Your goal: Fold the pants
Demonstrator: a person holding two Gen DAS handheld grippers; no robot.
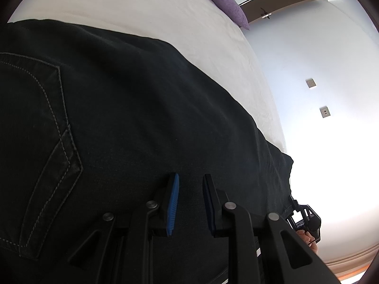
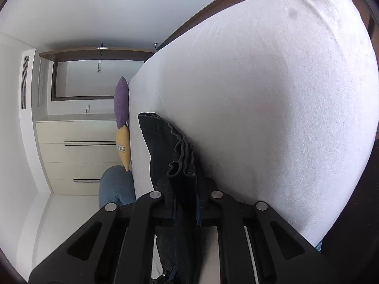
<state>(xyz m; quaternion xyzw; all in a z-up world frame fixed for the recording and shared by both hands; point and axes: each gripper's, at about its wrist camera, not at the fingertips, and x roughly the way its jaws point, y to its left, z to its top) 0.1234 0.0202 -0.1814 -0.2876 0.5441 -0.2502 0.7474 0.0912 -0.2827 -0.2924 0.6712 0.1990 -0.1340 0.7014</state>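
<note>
Black pants [image 1: 132, 108] lie across the white bed [image 1: 151, 7], with a stitched back pocket [image 1: 42, 146] at the left of the left wrist view. My left gripper [image 1: 190, 189] rests low over the cloth. Its blue pads [image 1: 172, 203] stand a little apart with dark fabric showing in the gap, and I cannot tell whether they grip it. At the pants' right edge, my right gripper [image 1: 296, 209] appears small, with a hand behind it. In the right wrist view, that right gripper [image 2: 187, 189] is shut on a bunched, layered edge of the pants [image 2: 165, 146], which rises out between its fingers.
The bed's sheet [image 2: 272, 99] fills the right of the right wrist view. A purple cushion [image 2: 121, 101] and a yellow cushion [image 2: 123, 149] lie at its far end. A cream dresser [image 2: 75, 156] stands by the wall. A person's leg in blue jeans [image 2: 116, 184] is beside the bed.
</note>
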